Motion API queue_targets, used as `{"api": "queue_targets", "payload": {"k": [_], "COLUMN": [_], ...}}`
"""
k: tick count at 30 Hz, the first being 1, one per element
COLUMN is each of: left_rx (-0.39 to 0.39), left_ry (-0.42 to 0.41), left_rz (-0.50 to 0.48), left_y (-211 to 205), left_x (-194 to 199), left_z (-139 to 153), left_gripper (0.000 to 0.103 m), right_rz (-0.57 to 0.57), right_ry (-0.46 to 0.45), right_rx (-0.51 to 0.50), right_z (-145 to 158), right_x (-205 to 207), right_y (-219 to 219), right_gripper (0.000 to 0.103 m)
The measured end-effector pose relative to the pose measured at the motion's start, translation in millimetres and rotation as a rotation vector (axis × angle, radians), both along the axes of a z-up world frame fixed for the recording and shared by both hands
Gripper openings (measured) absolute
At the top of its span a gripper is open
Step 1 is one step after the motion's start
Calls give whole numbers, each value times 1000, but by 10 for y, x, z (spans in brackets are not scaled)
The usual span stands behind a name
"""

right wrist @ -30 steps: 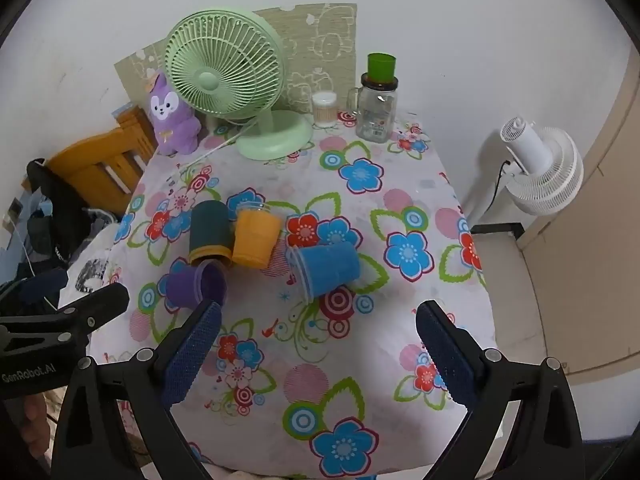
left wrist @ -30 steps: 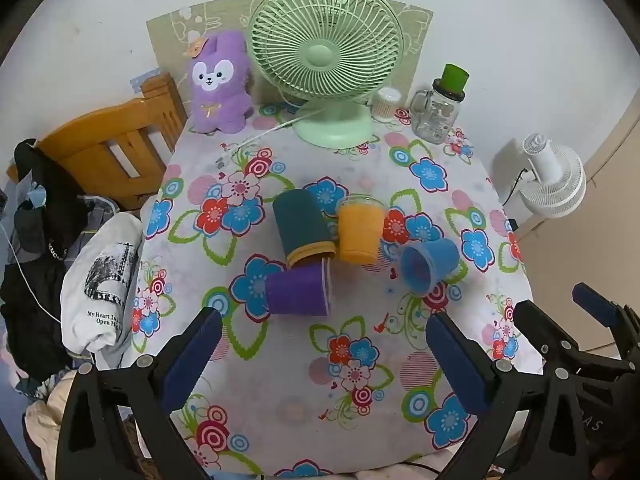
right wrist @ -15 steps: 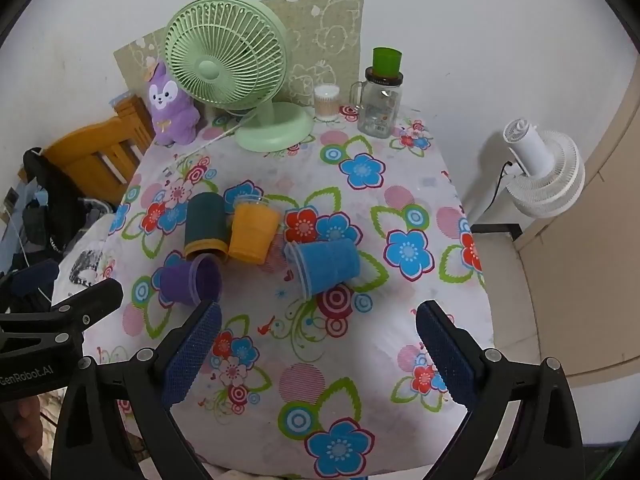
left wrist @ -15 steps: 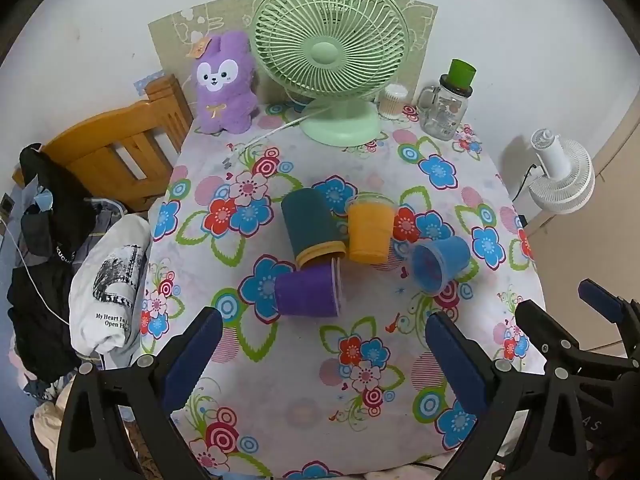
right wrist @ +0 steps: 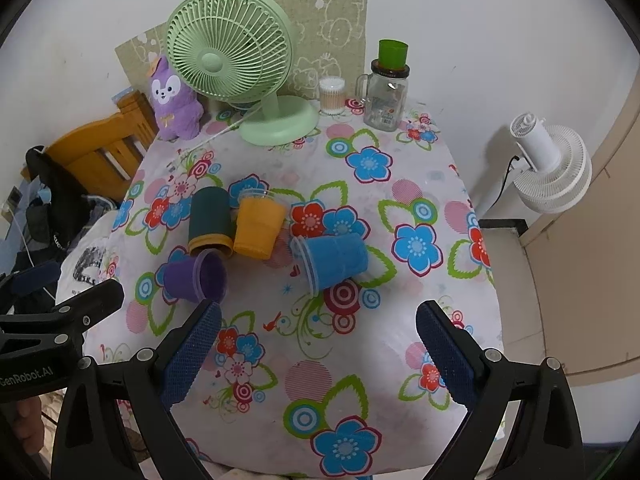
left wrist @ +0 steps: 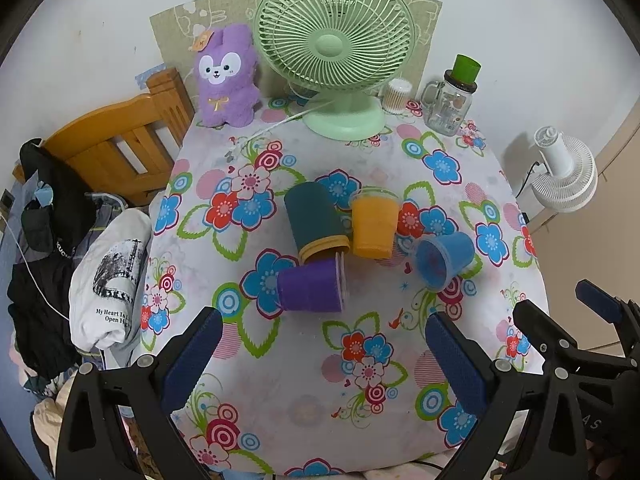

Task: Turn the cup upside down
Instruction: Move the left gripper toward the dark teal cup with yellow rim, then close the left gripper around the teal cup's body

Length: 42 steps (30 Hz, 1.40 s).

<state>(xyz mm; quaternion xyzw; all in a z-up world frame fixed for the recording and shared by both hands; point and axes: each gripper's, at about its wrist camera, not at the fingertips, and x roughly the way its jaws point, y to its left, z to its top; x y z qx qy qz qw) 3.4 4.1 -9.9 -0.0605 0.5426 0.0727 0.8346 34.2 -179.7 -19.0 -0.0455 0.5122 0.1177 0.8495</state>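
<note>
Cups number four on the flowered tablecloth [left wrist: 304, 364], all lying on their sides in a loose cluster near the middle, none upright. One purple cup [left wrist: 310, 290] lies nearest my left gripper [left wrist: 324, 360], its long axis running left to right, with the mouth facing right. One dark green cup [left wrist: 314, 220] lies with its yellow-rimmed mouth toward me and its base toward the far wall; that rim touches the purple cup's mouth end. One orange cup [left wrist: 374, 224] lies just beside the green one, roughly parallel, clear rim pointing away from me and base toward me. One blue cup [right wrist: 334, 258] lies a little apart on the right, axis slanted, mouth toward the purple cup. Both pairs of my jaws are spread wide and hold nothing: the left hangs over the near edge below the purple cup, and my right gripper [right wrist: 318, 354] hangs below the blue one. At the far edge stand one green fan [left wrist: 336, 50], one purple plush [left wrist: 228, 76] and one glass jar [left wrist: 450, 102].
</note>
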Motion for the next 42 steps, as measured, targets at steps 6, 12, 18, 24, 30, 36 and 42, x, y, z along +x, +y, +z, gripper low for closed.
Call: {"api": "queue_targets", "payload": {"k": [6,12,18,24,30,36,42], "left_rx": [1,1,-5,-12,-16,-21,-28], "left_ry": [5,7,20,47,69,83,101], "left_rz": [-3,-1,6,22,31,43,60], "left_y": [-4,-12,21,117,213,329,443], "left_x": [14,11,120,279,450,650,884], "left_z": [-22,-38,-82,-163,-249,-346,-475], "left_gripper": [102,102,102,102,102,102,102], "right_rz": [-1,-1,5,23,39,52,46], "right_ry": [4,11,15,20,20,24,37], "right_rx": [-7,-11,-15,-24,-28,-25,-18], "right_z": [-11,-28,-41,-49,-79,-129,-224], "right_x": [22,54,124,291,494,720,957], "right_y": [1,3,32,134,244,386,494], "right_gripper": [99,99,99,99,99,99,99]}}
